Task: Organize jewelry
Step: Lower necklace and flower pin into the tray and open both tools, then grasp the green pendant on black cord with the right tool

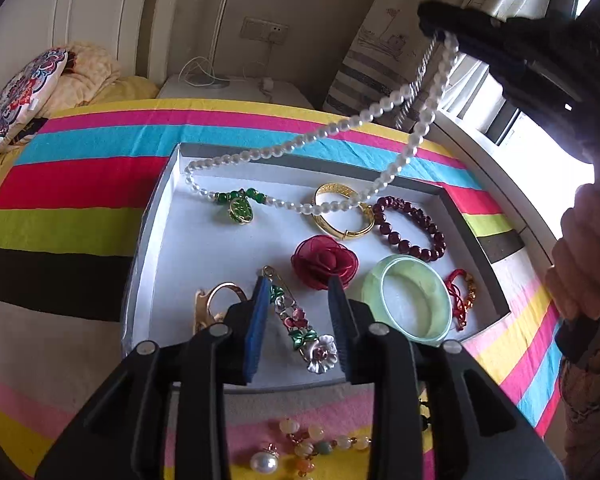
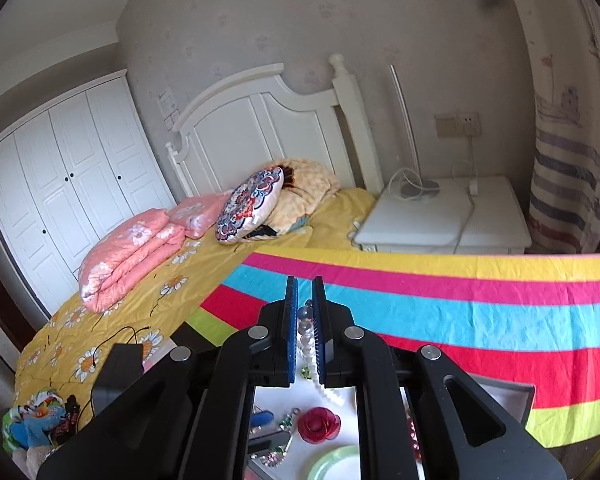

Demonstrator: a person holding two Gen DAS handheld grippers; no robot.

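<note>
Left wrist view: left tongs spread open, gripping nothing, low over the near end of a white-lined tray on a striped cloth. Between the blue pads, a flowered enamel pin flat on the lining. Just left of the tongs, a gold ring-shaped piece; just right, a pale green bangle; beyond the right fingertip, a red fabric rose. Farther ahead, a gold bangle and dark red bead bracelet. Up and right, right tongs pinching a pearl necklace, both strands sloping down to the tray, green pendant end lying on the lining well ahead of the left tongs. Behind the left tongs, loose beads and a pearl drop on the cloth.

Right wrist view: right tongs nearly closed on the pearl necklace, beads showing in the narrow gap, strand hanging below to the tray. Under the tongs, the rose and green bangle.
</note>
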